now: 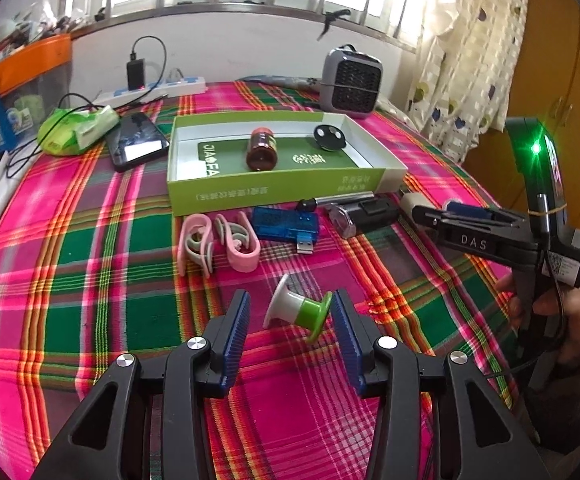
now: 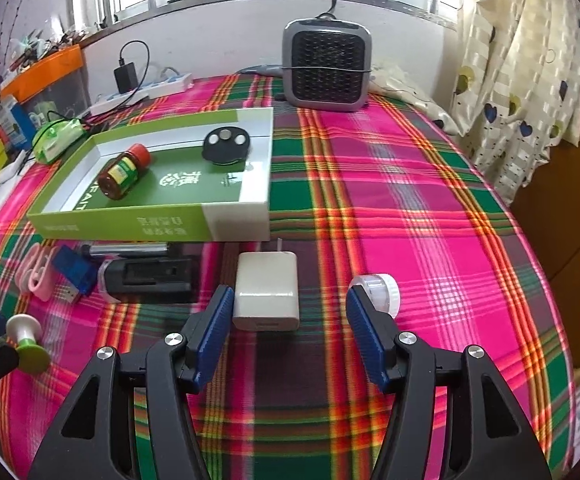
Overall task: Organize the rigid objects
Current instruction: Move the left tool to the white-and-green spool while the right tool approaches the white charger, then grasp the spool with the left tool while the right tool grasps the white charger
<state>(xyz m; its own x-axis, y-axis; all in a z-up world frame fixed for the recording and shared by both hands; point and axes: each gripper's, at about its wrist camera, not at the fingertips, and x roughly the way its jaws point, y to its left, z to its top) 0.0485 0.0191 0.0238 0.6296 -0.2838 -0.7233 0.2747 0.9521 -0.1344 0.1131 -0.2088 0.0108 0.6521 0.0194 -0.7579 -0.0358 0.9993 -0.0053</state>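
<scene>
The left gripper [image 1: 290, 312] sits low in the centre of the left wrist view, jaws spread wide, with a small white-and-green plastic spool [image 1: 297, 310] lying tilted on the pink-and-green plaid tablecloth [image 1: 90, 264] between its ribbed blue pads [image 1: 238, 320]; the spool's green flange is right up against the right-hand pad, though I cannot tell if they touch. In the right wrist view, the right gripper [image 2: 290, 312] is also held with jaws apart, low in the middle. A white square plug adapter [image 2: 268, 290] lies just ahead of it, nearer its left finger, and a clear round cap with a white ribbed rim [image 2: 381, 288] peeks out behind its right fingertip.

Above, in the middle of both views, a shallow green-and-white cardboard box [image 1: 274, 192] holds a brown glass jar with a red lid [image 1: 262, 148] on its side and a black oval remote with pale buttons [image 1: 329, 136]. Along the box's near wall lie two pink-and-grey cable clips [image 1: 218, 242], a translucent blue USB tester [image 1: 286, 224] and a black rectangular device [image 1: 365, 214]. A grey fan heater [image 2: 325, 68] stands at the upper centre of the right wrist view.
</scene>
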